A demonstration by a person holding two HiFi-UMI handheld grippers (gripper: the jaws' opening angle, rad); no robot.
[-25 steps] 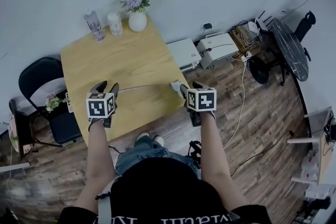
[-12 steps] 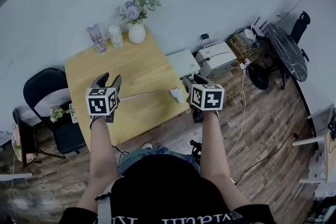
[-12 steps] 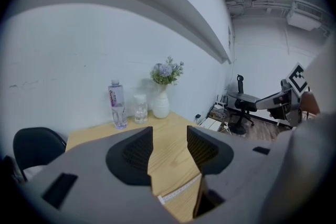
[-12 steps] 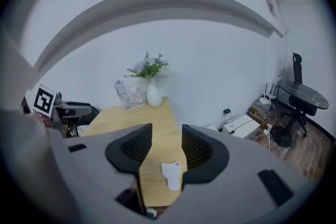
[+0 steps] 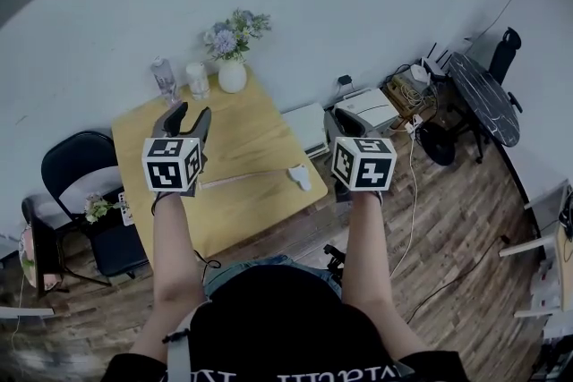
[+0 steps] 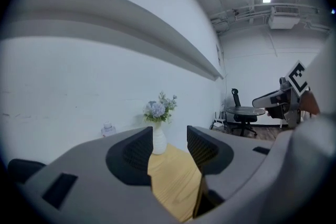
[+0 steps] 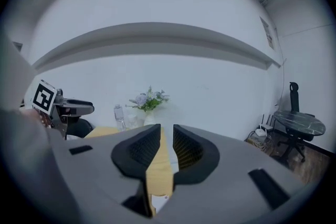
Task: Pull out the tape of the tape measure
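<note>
- Table (image 5: 235, 123) is carrying the tape measure (image 5: 300, 177) near its front edge.
- Left gripper (image 5: 188, 116) is hovering above the tape's free end, jaws apart, empty.
- Right gripper (image 5: 347, 119) is hovering nearer the case, jaws closing on nothing.
- The tape measure's drawn-out tape is running left-right, with the case at its right end.

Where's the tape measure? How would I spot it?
Find the yellow wooden table against the white wall. The tape measure lies at its near edge, a small white case with a thin strip of tape pulled out across the tabletop. The vase of flowers, bottle and white cup stand upright at the far edge.
</note>
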